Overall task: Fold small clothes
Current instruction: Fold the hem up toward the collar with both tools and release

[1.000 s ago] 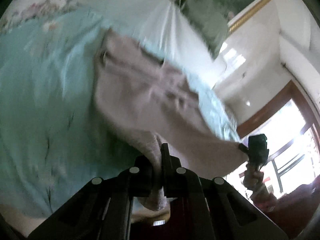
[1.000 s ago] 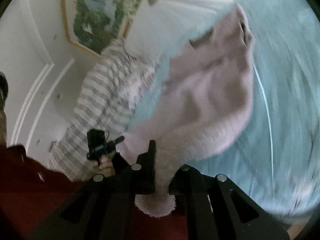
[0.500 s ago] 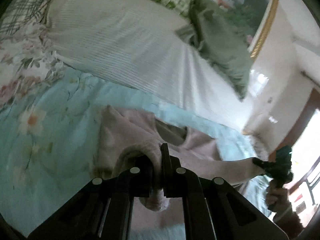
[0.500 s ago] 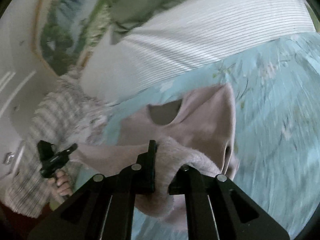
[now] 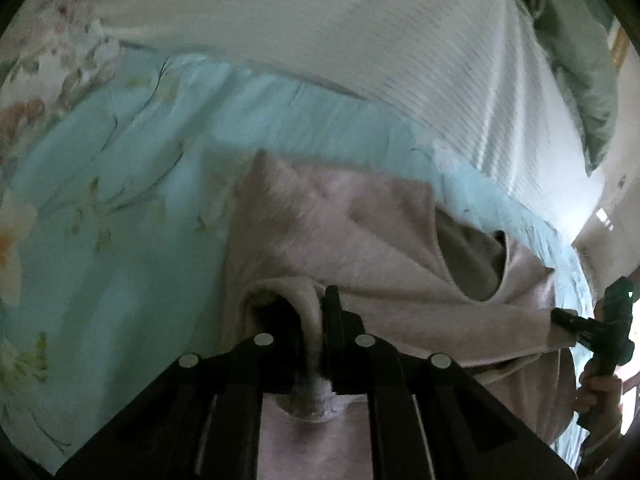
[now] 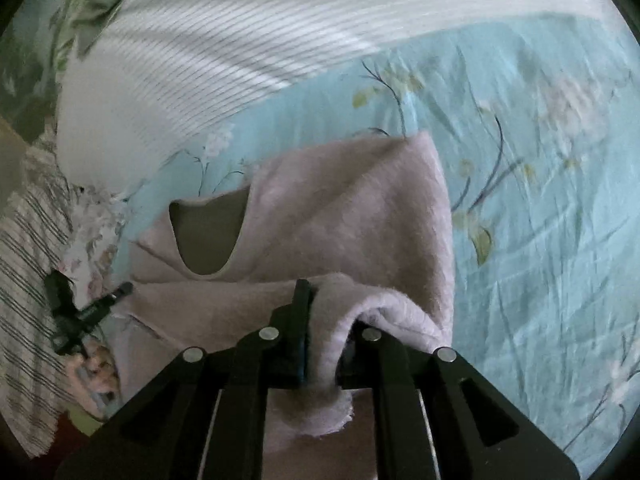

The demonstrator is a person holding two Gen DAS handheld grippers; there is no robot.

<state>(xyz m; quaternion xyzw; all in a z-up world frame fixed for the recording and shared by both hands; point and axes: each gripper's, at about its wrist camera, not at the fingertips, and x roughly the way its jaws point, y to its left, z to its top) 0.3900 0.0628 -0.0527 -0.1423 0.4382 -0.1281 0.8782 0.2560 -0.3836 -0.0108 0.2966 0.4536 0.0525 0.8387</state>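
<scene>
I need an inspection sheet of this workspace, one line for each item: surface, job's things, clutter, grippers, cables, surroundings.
Surface: bed with blue floral sheet.
Job's things: pink garment lying on the sheet, its near edge lifted.
Clutter: white striped pillow; green cloth; striped fabric.
Grippers: left gripper opening, garment between its fingers; right gripper shut on garment.
Cables: nothing seen.
Surroundings: a pale wall beyond the bed.
</scene>
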